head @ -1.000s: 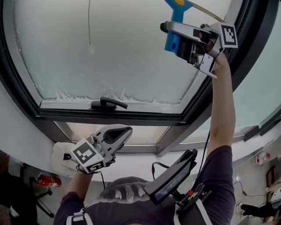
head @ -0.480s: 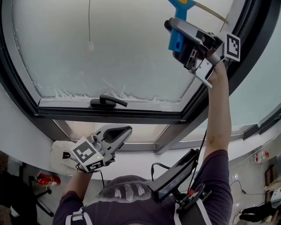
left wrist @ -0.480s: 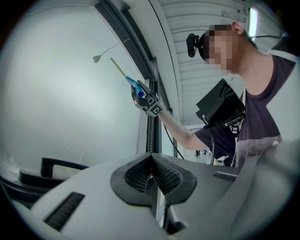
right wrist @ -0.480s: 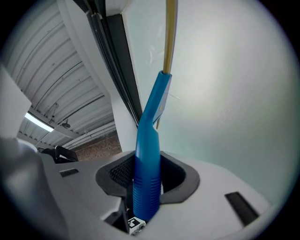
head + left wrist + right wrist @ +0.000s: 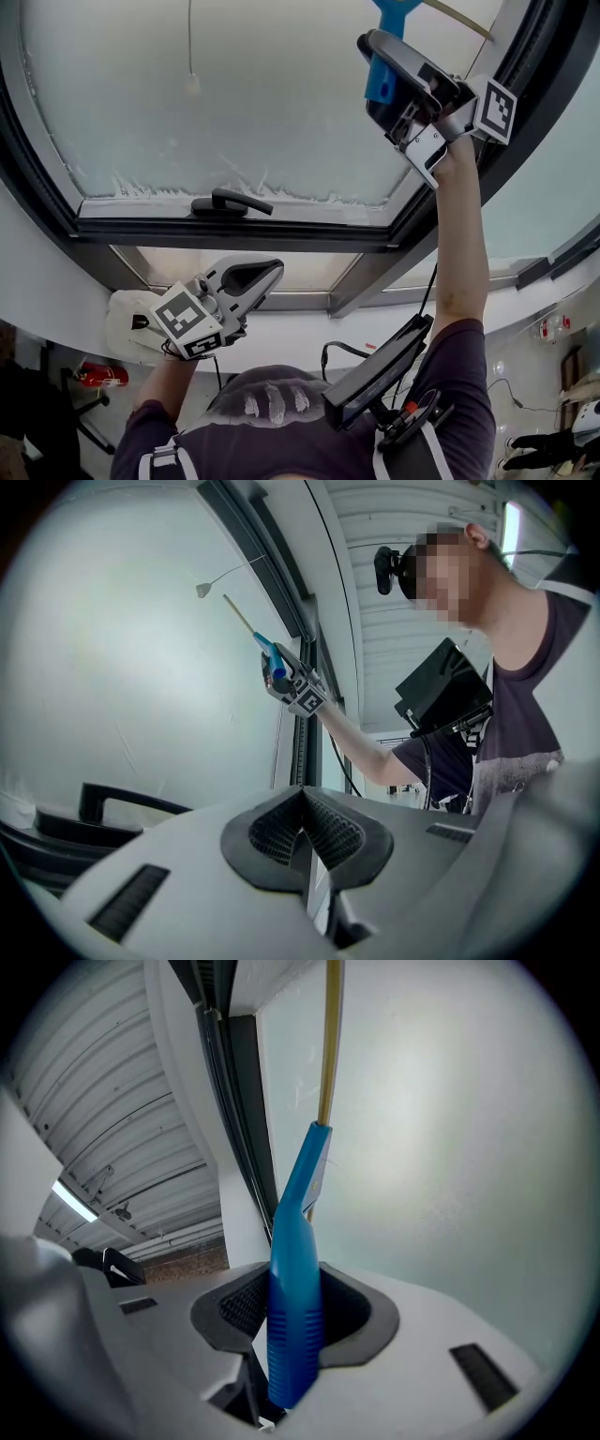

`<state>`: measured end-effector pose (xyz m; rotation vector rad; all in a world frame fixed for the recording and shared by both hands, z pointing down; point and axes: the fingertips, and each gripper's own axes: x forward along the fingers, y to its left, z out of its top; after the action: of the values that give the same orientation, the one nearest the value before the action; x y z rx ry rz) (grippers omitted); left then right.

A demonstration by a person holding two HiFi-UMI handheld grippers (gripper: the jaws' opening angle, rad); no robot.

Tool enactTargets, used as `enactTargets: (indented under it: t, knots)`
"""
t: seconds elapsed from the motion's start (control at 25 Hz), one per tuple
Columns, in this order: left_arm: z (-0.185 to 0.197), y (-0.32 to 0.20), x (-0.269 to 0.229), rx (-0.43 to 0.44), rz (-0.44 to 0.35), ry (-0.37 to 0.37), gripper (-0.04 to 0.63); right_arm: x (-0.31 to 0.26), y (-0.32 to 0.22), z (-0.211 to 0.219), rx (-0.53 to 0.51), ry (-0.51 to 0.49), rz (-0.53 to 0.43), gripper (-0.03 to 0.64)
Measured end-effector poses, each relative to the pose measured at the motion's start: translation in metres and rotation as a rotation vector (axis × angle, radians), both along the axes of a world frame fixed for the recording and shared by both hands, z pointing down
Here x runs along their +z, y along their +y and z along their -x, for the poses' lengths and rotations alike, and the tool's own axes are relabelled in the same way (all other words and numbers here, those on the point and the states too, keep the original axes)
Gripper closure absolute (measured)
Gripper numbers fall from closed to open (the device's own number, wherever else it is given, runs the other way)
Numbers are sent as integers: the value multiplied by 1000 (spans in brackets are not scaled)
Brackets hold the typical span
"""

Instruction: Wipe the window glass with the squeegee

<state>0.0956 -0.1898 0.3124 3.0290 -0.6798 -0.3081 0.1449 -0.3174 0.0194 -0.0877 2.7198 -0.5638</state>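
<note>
Big frosty window glass [image 5: 234,94] fills most of the head view, with a dark frame [image 5: 281,246] all around it. Below it sits a second, lower pane.

The person's right arm [image 5: 459,244] is stretched straight up, high beside the right side of the frame. The left arm is bent and kept low, under the window, so its hand is well apart from the glass.

The right gripper [image 5: 382,94] points up at the glass. Its jaws are clamped tight on the blue handle of the squeegee [image 5: 380,80]. The squeegee sticks up out of the jaws, and its thin yellow strip [image 5: 328,1044] lies against the glass near the top right corner, just beside the frame.

The left gripper [image 5: 253,277] holds nothing. Its jaws are pressed together and it touches nothing.

To the left of the squeegee and below it, the glass is wide open. To the right, the frame is very close.

A black window handle [image 5: 230,202] sits on the bottom edge of the frame. A white, crumbly line [image 5: 159,190] runs along the bottom of the glass. A thin cord with a small knob [image 5: 191,84] hangs in front of the glass on the left.
</note>
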Motion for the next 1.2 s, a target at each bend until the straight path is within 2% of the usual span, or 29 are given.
enactTargets:
  t: [0.28,0.72,0.88,1.08,1.2]
  knots:
    - [0,3,2,7,21,12,588,5,-2,-1,55,-33,-22,486]
    - [4,1,-10,12,-24,29,588,25,-2,0,74,-50,-9,486]
    - [12,-3,-9,-11,-42,20,588,39,-1,0,76,-55,3,486]
    - [11,0,-4,-4,-2,12,588,52,-1,0,79,-52,6,486]
    - [18,-2,3,-23,-4,13,586,64,0,0,81,-53,16,486]
